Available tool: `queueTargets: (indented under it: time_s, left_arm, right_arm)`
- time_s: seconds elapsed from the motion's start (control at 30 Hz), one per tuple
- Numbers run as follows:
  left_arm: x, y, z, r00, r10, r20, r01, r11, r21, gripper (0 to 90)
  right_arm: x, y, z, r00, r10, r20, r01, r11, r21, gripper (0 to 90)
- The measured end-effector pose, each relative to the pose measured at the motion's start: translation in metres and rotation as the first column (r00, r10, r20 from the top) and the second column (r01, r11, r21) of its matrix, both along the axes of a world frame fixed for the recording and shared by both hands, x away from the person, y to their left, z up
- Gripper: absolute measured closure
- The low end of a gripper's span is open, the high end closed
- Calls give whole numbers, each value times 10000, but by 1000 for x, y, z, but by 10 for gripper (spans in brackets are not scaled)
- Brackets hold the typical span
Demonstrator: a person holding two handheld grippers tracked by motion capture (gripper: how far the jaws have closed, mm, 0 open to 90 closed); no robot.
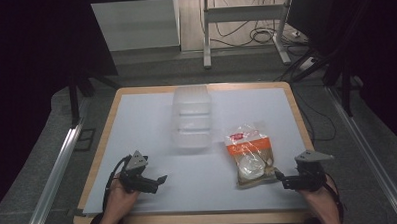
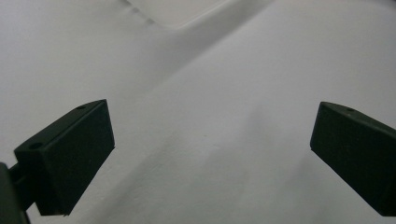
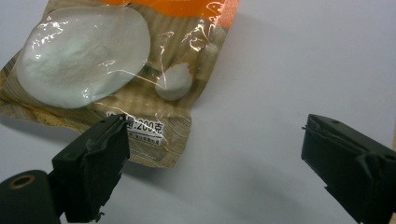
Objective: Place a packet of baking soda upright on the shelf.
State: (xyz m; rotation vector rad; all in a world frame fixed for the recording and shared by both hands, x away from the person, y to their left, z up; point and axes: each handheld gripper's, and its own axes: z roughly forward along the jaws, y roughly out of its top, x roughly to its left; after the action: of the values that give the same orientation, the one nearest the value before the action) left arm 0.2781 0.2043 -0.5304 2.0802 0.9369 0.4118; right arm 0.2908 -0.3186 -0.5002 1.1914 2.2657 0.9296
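From above, the food packet [image 1: 249, 153] is lying on the tabletop [image 1: 152, 123] beside the right gripper [image 1: 280, 178]. The left gripper [image 2: 212, 158] is spreading its fingers wide, empty. The right gripper's fingers [image 3: 93, 168] are gaping, empty, at the packet's corner.

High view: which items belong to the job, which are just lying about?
In the job:
- snack bag, at the open right claw
- clear plastic container, likely its destination
- left claw, open over bare table

Lying about:
- cables on the floor
- metal stand behind the table
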Motion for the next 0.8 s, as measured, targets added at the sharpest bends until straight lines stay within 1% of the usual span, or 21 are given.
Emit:
queueTargets:
  time_s: [0.13,0.27,0.33,0.37,0.4,0.43,0.47,0.5,0.53,0.57,0.6,0.63,0.67,0.77,0.8]
  left_arm:
    - [0,1,0,10000,56,48,-56,10000,18,0]
    - [0,0,0,10000,-43,34,43,10000,-3,0]
    - [-1,-4,-2,9999,-160,3,160,9992,367,0]
    - [-1,-4,-2,9999,-160,3,160,9992,367,0]
    - [-1,-5,-2,9997,-227,-12,228,9984,526,0]
    - [-1,-6,-2,9996,-269,-15,269,9978,603,0]
    - [-1,-8,-2,9994,-339,20,337,9971,677,0]
    - [-1,-8,-2,9994,-339,20,337,9971,677,0]
    - [-1,-8,-2,9994,-354,25,351,9972,660,0]
    - [-2,-7,-2,9993,-368,24,366,9972,649,0]
    - [-2,-7,-2,9993,-368,24,366,9972,649,0]
    - [-1,-7,-2,9994,-337,13,335,9975,619,0]
    - [-1,-7,-2,9994,-352,11,351,9975,616,0]
    - [-1,-7,-2,9993,-372,6,371,9972,642,0]
    - [-1,-8,-2,9993,-379,6,377,9972,648,0]
  right_arm:
    - [0,-1,2,9999,-21,161,19,9999,144,63]
    - [1,-1,0,9999,-90,135,87,9997,217,57]
    - [2,-1,-1,9998,-113,142,110,9997,230,49]
    - [2,-1,-1,9998,-113,142,110,9997,230,49]
    - [2,-1,-1,9997,-142,175,138,9995,272,45]
    - [2,-1,-1,9996,-181,195,175,9993,330,34]
    - [3,0,-1,9992,-360,199,353,9988,349,8]
    - [3,0,-1,9992,-360,199,353,9988,349,8]
    - [4,0,-2,9986,-499,155,493,9981,360,6]
    - [5,0,-4,9976,-682,-133,687,9967,443,7]
    - [5,0,-4,9972,-686,-294,702,9959,574,7]
    - [6,-1,-3,9967,-688,-421,716,9950,703,10]
    - [6,-1,-2,9967,-681,-450,715,9943,788,23]
    - [4,1,2,9970,-677,-379,705,9946,768,96]
    - [3,1,3,9972,-663,-348,686,9951,717,135]
